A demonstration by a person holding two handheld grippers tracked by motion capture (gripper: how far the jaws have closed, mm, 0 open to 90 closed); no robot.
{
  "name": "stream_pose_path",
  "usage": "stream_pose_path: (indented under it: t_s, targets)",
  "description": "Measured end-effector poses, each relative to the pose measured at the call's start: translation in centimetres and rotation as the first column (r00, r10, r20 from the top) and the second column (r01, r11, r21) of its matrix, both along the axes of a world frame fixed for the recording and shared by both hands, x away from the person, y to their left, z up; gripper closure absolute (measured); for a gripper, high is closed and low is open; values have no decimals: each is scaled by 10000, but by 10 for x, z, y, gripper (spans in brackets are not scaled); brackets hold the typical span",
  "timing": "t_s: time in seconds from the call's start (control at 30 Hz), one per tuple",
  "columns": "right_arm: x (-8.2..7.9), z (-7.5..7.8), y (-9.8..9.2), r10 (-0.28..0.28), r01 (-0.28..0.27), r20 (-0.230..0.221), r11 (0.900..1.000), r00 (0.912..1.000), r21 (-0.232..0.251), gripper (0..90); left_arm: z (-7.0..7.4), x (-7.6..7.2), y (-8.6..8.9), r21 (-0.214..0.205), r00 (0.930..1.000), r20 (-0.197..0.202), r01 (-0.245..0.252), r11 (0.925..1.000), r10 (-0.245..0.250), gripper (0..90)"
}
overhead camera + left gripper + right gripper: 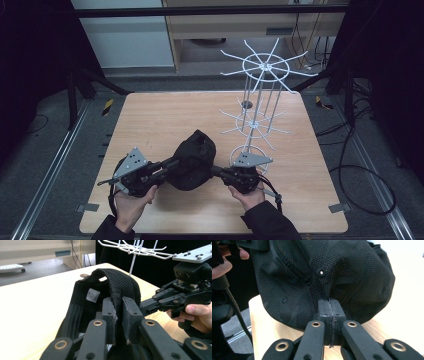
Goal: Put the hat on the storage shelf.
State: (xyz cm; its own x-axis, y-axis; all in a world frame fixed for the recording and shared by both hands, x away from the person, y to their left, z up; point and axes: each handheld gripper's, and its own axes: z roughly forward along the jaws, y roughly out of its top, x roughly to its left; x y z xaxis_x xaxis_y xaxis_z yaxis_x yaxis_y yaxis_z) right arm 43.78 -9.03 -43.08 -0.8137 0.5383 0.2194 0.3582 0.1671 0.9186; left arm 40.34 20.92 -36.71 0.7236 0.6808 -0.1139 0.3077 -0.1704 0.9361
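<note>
So you've got the black cap (pixel 192 160) pinched from both sides, sitting near the front middle of the wooden table (pixel 150 120), between your two hands. Your left gripper (pixel 167 164) is clamped on the cap's mesh band; in the left gripper view you can see that strip of mesh (pixel 120 287) squeezed right between the two pads, and the inside of the cap with its little white label (pixel 93 295) faces the camera. Your right gripper (pixel 216 171) is clenched on the opposite side, and in the right gripper view the jaws are pressed together with just a thin fold of the cap's fabric (pixel 329 301) caught in between, the crown bulging up behind them with a small eyelet (pixel 321 272) showing. The cap looks a bit crumpled and bunched up between the two grips, its underside resting on or just above the tabletop, can't tell which. The white wire rack (pixel 262 95) stands on the right half of the table, just behind your right hand (pixel 248 192), apart from the cap
</note>
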Motion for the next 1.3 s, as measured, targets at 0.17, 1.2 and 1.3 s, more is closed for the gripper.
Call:
stream_pose_path:
  t_s: [0.17, 1.2, 1.3]
  targets:
    - [-2, -7, 7, 79, -79, -73, 10000, 9999, -33, 900, -2, -4, 4, -9, 10000, -36, -27, 10000, 27, 851]
    - [-24, 45, 95, 778, -670, 1067, 9926, 9912, -1013, 900, -22, -1, 75, 163, 9260, -1203, -3585, 9334, 3578, 794]
    - [-22, 41, 101, 792, -663, 1034, 9903, 9915, -1223, 900, -28, -2, 80, 434, 9254, -1365, -3511, 9353, 3536, 772]
